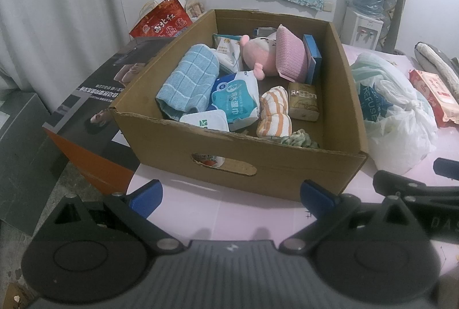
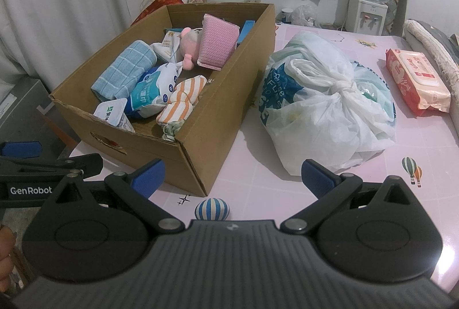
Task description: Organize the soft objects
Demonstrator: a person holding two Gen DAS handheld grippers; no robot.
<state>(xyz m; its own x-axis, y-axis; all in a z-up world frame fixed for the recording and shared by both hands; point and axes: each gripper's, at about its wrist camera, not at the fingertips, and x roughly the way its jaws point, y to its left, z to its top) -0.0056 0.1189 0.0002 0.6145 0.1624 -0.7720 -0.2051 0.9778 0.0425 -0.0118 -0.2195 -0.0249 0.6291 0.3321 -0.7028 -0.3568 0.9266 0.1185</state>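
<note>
Both grippers, left and right, hang spread wide and empty-handed just short of the cardboard box stuffed with a blue towel and pink plush.

"GenRobot" stands in white on the black arm of the left gripper, at the left edge of the right wrist view. "REFUSE" runs in white on the teal print of the tied plastic bag on the surface beside the cardboard box. Other print is not legible.
</note>
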